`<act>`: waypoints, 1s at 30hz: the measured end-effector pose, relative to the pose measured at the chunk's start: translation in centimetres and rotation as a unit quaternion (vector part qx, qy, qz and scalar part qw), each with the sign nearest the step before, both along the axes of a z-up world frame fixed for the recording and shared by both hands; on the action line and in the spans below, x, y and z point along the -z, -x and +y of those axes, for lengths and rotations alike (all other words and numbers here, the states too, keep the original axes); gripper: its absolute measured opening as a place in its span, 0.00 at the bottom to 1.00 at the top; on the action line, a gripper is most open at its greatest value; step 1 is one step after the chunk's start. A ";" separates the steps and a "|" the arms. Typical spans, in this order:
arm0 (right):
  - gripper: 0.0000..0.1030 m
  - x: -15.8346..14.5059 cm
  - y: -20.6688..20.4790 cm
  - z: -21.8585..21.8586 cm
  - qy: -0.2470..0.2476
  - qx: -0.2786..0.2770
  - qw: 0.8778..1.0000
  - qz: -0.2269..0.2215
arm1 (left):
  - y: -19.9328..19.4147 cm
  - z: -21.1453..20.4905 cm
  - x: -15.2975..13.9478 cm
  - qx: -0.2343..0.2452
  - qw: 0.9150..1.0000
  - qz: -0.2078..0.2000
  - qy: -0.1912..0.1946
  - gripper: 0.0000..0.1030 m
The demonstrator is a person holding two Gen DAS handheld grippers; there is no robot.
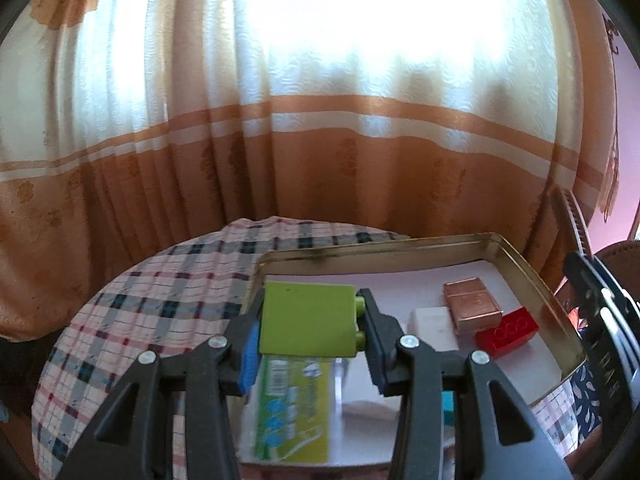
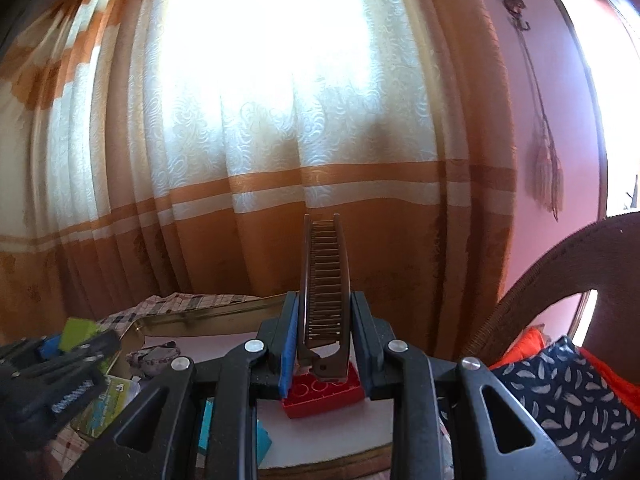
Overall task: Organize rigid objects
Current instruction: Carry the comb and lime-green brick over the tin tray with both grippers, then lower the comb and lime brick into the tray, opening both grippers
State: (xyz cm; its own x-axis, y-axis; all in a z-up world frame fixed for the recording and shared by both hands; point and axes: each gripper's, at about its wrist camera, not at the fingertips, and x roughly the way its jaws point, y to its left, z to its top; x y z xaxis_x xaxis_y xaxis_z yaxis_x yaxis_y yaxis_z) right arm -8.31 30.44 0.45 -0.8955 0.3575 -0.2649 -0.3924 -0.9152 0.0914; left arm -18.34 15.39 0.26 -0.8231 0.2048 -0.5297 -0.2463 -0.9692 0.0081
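Note:
My left gripper is shut on a lime green toy brick, held above the near left part of a gold metal tin. Inside the tin lie a red brick, a copper-coloured box, a white block and a green and white carton. My right gripper is shut on a brown folding comb that stands upright between its jaws, above the red brick. The left gripper with the green brick shows at the left of the right wrist view.
The tin rests on a round table under a checked cloth. An orange and white curtain hangs close behind. A brown chair back and a patterned cushion lie to the right. A teal box sits by the tin's near edge.

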 end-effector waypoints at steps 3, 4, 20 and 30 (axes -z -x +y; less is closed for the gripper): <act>0.27 0.1 0.7 -0.3 -0.006 -0.005 1.000 -0.008 | 0.4 0.8 0.3 0.001 1.000 -0.012 -0.001 0.41; 0.27 0.1 0.8 -0.4 -0.009 -0.004 1.000 -0.008 | 0.5 0.9 0.4 0.002 1.000 -0.013 0.000 0.41; 0.27 0.5 2.5 0.2 -0.006 -0.008 0.999 -0.034 | 1.6 2.7 2.1 0.002 0.999 -0.033 0.009 0.41; 0.27 0.6 3.1 0.1 -0.011 -0.015 0.999 -0.046 | 2.2 3.5 2.6 0.001 0.999 -0.039 0.017 0.41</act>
State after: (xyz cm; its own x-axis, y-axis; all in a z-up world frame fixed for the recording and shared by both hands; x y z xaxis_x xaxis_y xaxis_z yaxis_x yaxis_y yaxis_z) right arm -11.44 30.55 -0.19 -0.8779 0.3379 -0.3393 -0.3712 -0.9278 0.0366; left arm -20.57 18.89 -2.33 -0.7793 0.1866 -0.5982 -0.2487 -0.9683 0.0219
